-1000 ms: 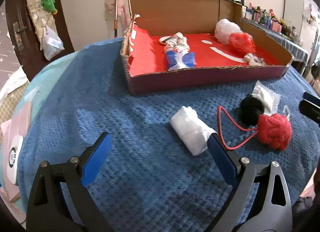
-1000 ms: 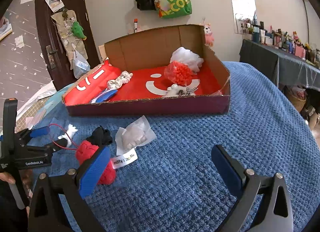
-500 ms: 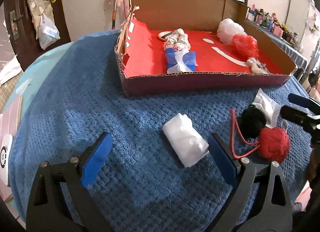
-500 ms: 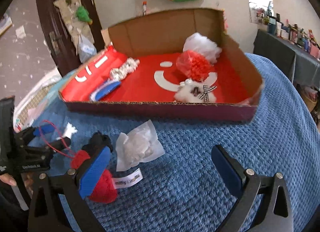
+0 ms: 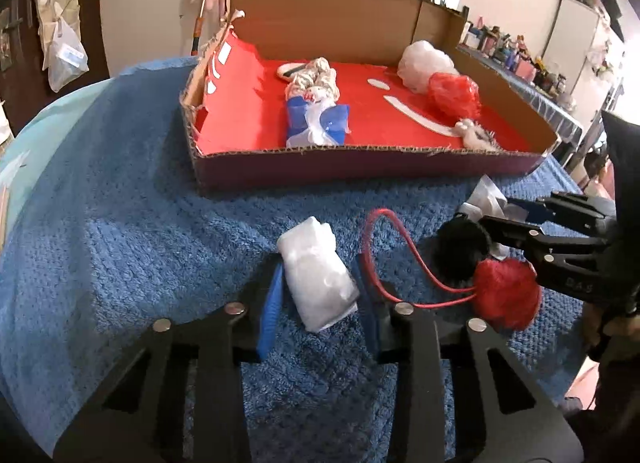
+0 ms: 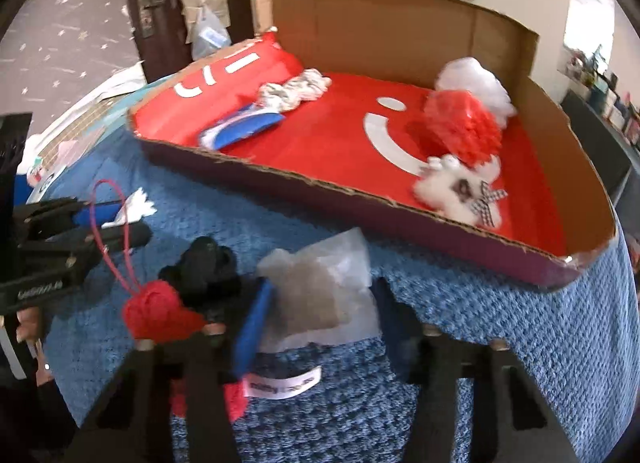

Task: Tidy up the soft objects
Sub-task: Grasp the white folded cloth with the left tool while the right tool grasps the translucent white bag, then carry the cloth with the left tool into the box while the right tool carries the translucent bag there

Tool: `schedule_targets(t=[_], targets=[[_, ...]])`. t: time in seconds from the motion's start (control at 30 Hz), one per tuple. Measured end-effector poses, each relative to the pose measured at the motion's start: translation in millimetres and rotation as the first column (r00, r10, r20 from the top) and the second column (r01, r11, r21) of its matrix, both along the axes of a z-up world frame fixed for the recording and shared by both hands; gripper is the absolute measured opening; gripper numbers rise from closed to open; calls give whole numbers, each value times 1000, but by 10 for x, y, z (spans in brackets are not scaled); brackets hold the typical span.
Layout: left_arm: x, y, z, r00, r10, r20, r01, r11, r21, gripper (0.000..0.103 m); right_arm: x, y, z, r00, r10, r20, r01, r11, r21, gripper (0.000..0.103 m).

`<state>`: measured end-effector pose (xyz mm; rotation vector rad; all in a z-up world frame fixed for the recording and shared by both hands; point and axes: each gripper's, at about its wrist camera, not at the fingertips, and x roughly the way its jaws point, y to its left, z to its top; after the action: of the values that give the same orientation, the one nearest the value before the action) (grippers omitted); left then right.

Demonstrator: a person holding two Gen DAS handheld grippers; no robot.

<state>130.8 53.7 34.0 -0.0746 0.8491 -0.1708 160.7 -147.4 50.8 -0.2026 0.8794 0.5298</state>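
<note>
My left gripper [image 5: 318,303] has closed its blue pads on both sides of a white wrapped roll [image 5: 316,275] lying on the blue blanket [image 5: 120,247]. My right gripper [image 6: 320,315] has closed around a clear bag of white stuffing [image 6: 320,295]; its arm also shows in the left wrist view [image 5: 552,235]. A red pompom [image 5: 506,293] with a red cord and a black pompom [image 5: 462,247] lie between the two grippers. The cardboard box [image 5: 360,171] with a red floor holds several soft items.
In the box lie a blue-white packet [image 5: 316,123], a patterned cloth [image 5: 314,79], a white bag [image 5: 426,59], a red mesh ball [image 5: 452,93] and a white plush [image 6: 460,187]. A cluttered shelf [image 5: 520,63] stands at right, a door [image 6: 148,3] at left.
Both grippers moved forward and down and narrowed from wide open: the left onto the white roll, the right onto the clear bag.
</note>
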Motion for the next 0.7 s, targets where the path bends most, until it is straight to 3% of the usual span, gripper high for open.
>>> schedule_targets(t=[0.03, 0.13, 0.5, 0.7], targets=[[-18, -3, 32, 1000, -14, 8, 14, 1000, -14, 24, -16, 1, 13, 1000, 1, 8, -1, 1000, 2, 36], [-68, -47, 111, 999, -40, 31, 41, 999, -12, 24, -69, -32, 57, 1000, -4, 27, 4, 1000, 12, 26], [-87, -141, 417, 989, -86, 122, 84, 996, 27, 24, -162, -211, 318, 995, -54, 81, 45, 994, 100, 25], [44, -150, 729, 976, -106, 190, 96, 994, 59, 24, -160, -238, 432, 994, -57, 97, 46, 992, 118, 25]])
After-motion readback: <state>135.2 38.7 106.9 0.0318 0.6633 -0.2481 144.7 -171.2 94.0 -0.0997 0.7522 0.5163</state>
